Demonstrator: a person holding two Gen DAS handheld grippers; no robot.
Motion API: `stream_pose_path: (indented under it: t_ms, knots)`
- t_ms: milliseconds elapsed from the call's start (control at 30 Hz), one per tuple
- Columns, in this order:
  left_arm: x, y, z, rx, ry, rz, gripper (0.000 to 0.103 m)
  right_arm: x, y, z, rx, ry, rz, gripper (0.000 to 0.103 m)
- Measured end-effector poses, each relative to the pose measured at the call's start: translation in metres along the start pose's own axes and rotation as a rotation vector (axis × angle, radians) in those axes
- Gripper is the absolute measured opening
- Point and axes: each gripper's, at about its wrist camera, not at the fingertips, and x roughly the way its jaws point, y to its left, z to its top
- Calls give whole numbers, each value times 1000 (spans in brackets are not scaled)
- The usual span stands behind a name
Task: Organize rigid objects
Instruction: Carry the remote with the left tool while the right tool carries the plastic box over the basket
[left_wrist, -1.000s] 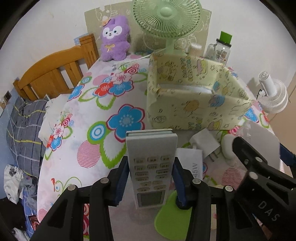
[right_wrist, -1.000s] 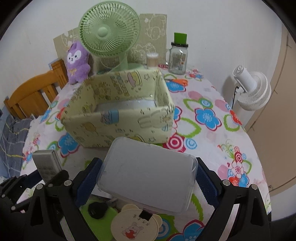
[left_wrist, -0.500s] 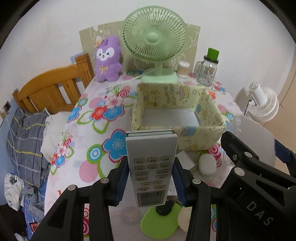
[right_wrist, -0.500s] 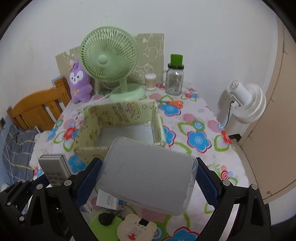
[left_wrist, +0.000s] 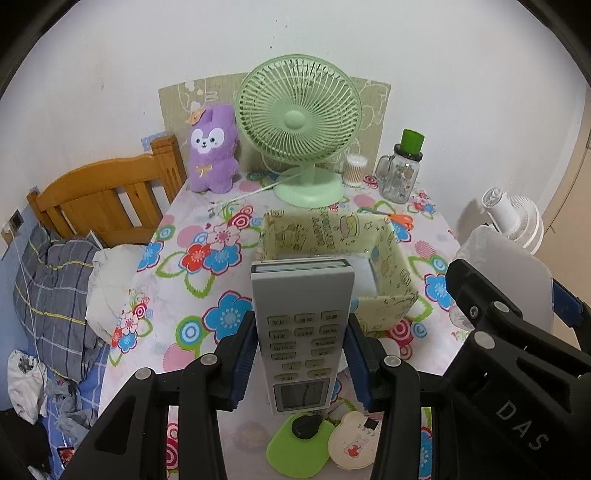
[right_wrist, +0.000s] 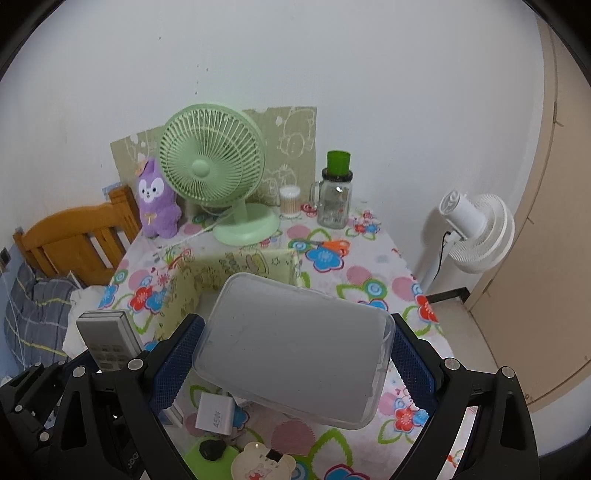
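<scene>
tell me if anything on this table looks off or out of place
The yellow fabric bin looks misshapen: its soft walls sag and lean, so its outline is skewed. Orange-handled scissors lie loose on the tablecloth behind it. Nothing looks spilled or broken.

Green desk fan (left_wrist: 298, 122) at back of table w/ floral cloth (left_wrist: 192, 280), cord trailing left. Purple plush bunny (left_wrist: 213, 147) upright just left of fan, against beige cartoon-print panel (right_wrist: 291, 136) leaning on wall. Cotton-swab tub (right_wrist: 289, 201) right of fan base, then glass mug-jar w/ green lid (right_wrist: 335, 192). White floor fan (right_wrist: 476, 229) right of table, plugged in. Wooden headboard (left_wrist: 107, 195) left; plaid bedding (left_wrist: 51, 295) below it.
</scene>
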Motion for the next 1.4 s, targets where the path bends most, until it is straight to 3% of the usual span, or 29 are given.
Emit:
stream_pose_path:
  t_ms: [700, 1400]
  knots:
    - [-22, -13, 46, 17, -73, -12, 47, -26, -8, 47, 16, -89, -22, 97]
    - [32, -13, 75, 27, -15, -18, 47, 33, -3, 67, 32, -24, 14, 97]
